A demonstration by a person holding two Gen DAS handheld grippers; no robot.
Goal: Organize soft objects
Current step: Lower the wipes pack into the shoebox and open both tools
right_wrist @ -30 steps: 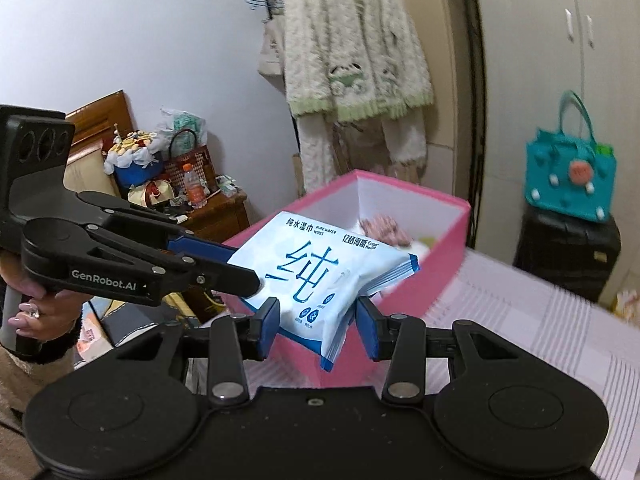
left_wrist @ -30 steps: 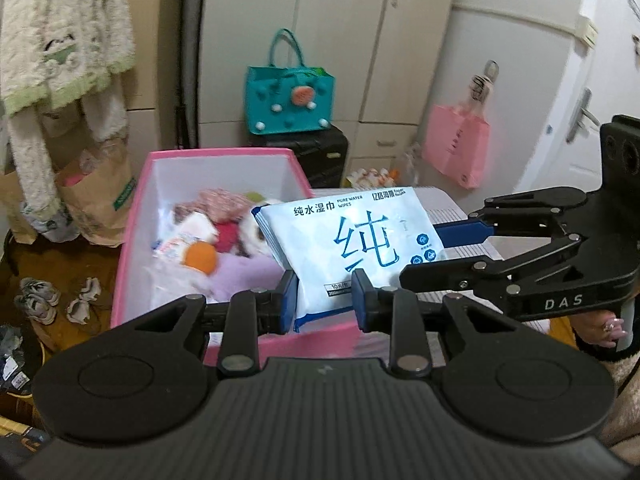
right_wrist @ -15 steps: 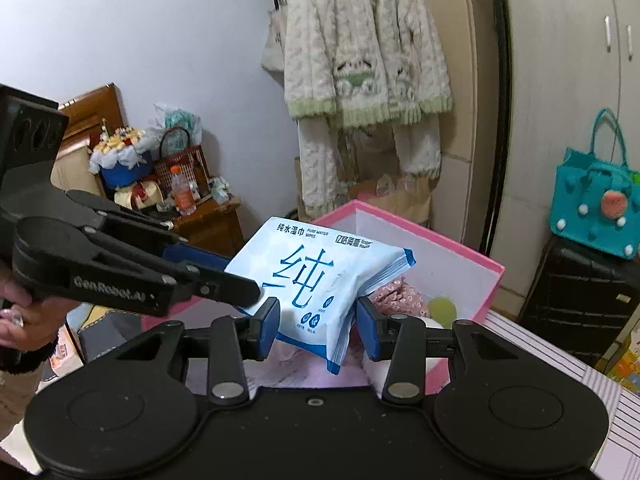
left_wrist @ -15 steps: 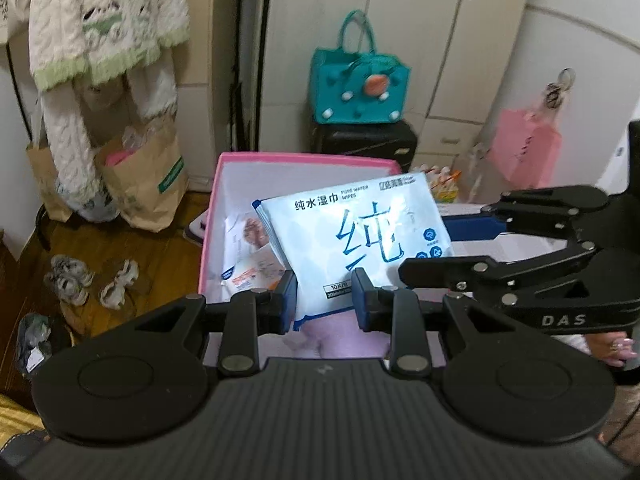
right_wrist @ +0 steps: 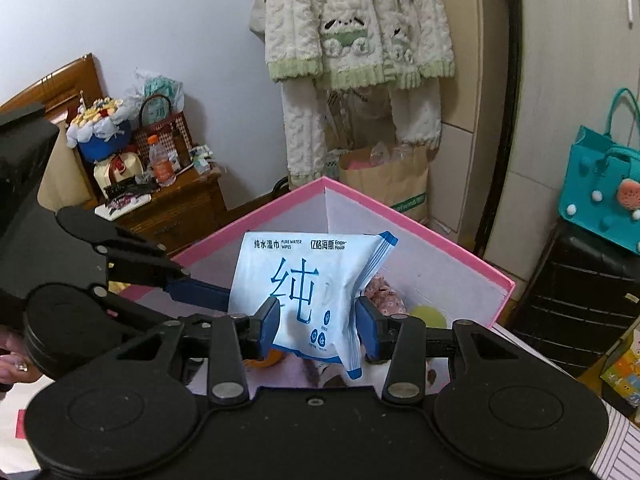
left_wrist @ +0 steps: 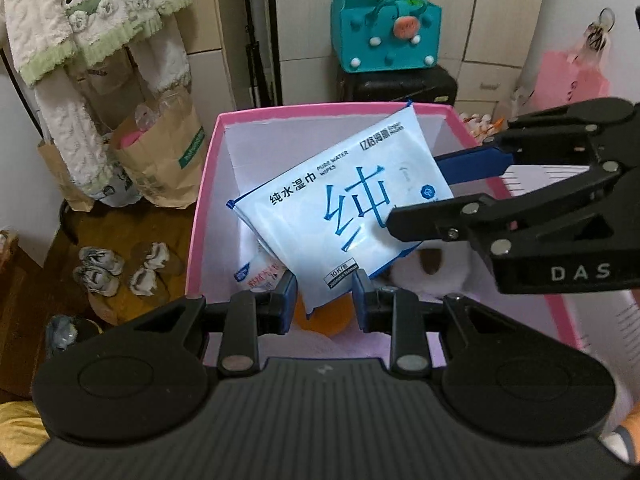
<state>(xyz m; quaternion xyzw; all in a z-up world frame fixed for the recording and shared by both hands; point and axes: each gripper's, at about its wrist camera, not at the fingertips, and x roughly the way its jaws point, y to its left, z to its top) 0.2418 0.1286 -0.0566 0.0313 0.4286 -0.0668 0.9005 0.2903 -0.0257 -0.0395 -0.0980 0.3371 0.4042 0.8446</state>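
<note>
- Brown paper bag point(left_wrist: 160, 160) stood on the floor at the far left, well outside the pink box point(left_wrist: 200, 208); it played no part in this step.
- Inside the box's left half lay a small packet point(left_wrist: 256, 276), with an orange ball point(left_wrist: 320, 320) just beside it toward the near wall.
- The wipes pack point(left_wrist: 340, 200) hung tilted over the box opening, its top corner toward the far wall and its bottom corner low, not yet resting on the contents.
- The left gripper point(left_wrist: 324, 304) had its jaws closed on that bottom corner, both pads against the film.
- The right gripper point(left_wrist: 416, 192) came in from the right side, and its own camera showed its jaws pinched on the lower part of the pack, which bulged between them point(right_wrist: 318, 322).
- A white paper roll point(left_wrist: 432, 264) sat under the pack's right edge.
- To finish well, I judged the pack should be lowered until it lay on the soft things below, flattened rather than left on edge.
- One gripper should probably let go first, so the film was not stretched between the two.
- The likely snag was the pack leaning on the far wall or perching on the roll; nudging it toward the emptier left half would seat it better.
</note>
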